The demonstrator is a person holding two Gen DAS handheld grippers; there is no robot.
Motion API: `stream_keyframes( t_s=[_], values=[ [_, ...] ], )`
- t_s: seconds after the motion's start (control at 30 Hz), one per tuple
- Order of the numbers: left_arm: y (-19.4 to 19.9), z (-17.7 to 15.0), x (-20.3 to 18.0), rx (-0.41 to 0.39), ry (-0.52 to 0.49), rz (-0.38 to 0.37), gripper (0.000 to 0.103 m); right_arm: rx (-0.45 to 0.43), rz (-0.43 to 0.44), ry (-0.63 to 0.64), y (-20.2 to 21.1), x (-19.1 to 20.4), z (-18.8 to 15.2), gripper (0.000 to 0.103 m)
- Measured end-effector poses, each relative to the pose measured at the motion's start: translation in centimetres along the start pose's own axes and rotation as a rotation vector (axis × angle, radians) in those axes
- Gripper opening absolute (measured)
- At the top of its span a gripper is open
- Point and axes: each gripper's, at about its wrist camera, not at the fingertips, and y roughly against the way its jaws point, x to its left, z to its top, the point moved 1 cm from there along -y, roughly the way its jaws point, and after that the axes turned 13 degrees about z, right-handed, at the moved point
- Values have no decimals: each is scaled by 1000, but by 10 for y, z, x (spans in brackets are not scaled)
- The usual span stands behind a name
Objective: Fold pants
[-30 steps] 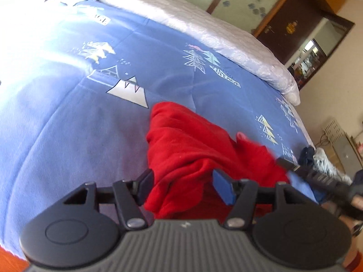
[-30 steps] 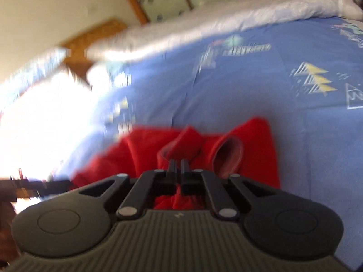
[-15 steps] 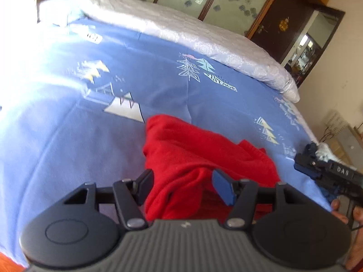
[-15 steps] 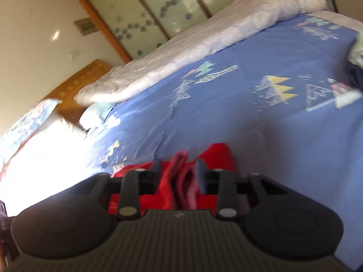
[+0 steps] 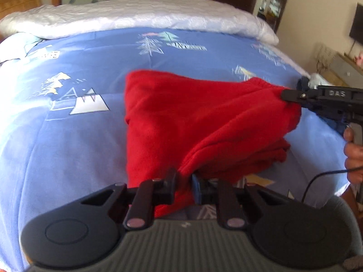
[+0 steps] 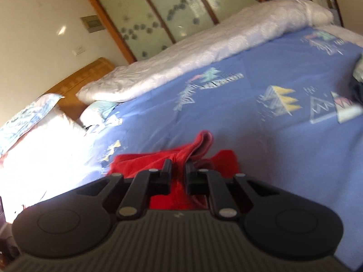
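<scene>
1. Where its two fingers nearly meet, the left gripper (image 5: 184, 184) pinches a bunched fold of the red pants (image 5: 192, 122), near the front edge of the bed (image 5: 68, 140).
2. From that fold the pants rise as a stretched sheet toward the right gripper (image 5: 286, 95), whose black tip grips the far right corner of the cloth, lifted off the bed; more red folds lie stacked on the cover beneath.
3. The right wrist view shows that same gripper (image 6: 178, 172) with jaws drawn close on a ridge of pants (image 6: 158, 161); a pinkish inner hem curls up just past the fingertips.
4. Only the left view shows both grippers at once, the person's hand (image 5: 354, 156) on the right handle, a thin black cable (image 5: 317, 179) beneath it, and a dark garment (image 5: 305, 82) at the bed's right edge.
5. Only the right view shows the wooden headboard (image 6: 77, 79), the sunlit pillows (image 6: 40, 127) at the bed's left end, and a wall panel (image 6: 91, 23).
6. Count: one pair of pants, two grippers, one rolled white duvet (image 5: 136, 15) along the bed's far edge, backed by glass-panelled wardrobe doors (image 6: 158, 15).
</scene>
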Motion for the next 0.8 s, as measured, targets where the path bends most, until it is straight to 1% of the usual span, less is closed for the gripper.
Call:
stream_keyframes(
  t_s=[0.03, 0.1, 0.13, 0.2, 0.27, 0.4, 0.53, 0.6, 0.63, 0.67, 0.73, 0.8],
  values=[
    [-6, -1, -6, 19, -10, 11, 16, 25, -29, -39, -4, -12, -5, 13],
    [-18, -2, -11, 63, 7, 20, 18, 107, -102, -120, -22, -41, -21, 14],
    [-20, -1, -11, 78, 21, 23, 18, 129, -119, -160, -28, -51, -29, 17],
    [-17, 2, -11, 85, 34, 34, 19, 88, -106, -238, -23, -57, -32, 26],
    [-14, 3, -10, 85, 32, 45, 19, 79, -100, -222, -18, -51, -26, 33],
    [-10, 1, -11, 93, 31, 66, 21, 39, -95, -120, -1, -24, -18, 34],
    [-2, -1, -9, 93, 46, 63, 23, 12, -95, -81, 11, -9, -20, 34],
    [6, -2, -5, 83, 60, 41, 25, 13, -98, -49, 14, -5, -21, 34],
    [11, -1, 1, 74, 85, 11, 25, 12, -101, -38, 15, -4, -21, 34],
    [16, -1, 8, 68, 118, -21, 26, 11, -102, -32, 17, -3, -22, 34],
    [23, 2, 28, 52, 221, -94, 27, 13, -96, -26, 19, -2, -23, 34],
    [27, 7, 42, 32, 293, -130, 27, 16, -86, -15, 18, 0, -24, 34]
  ],
)
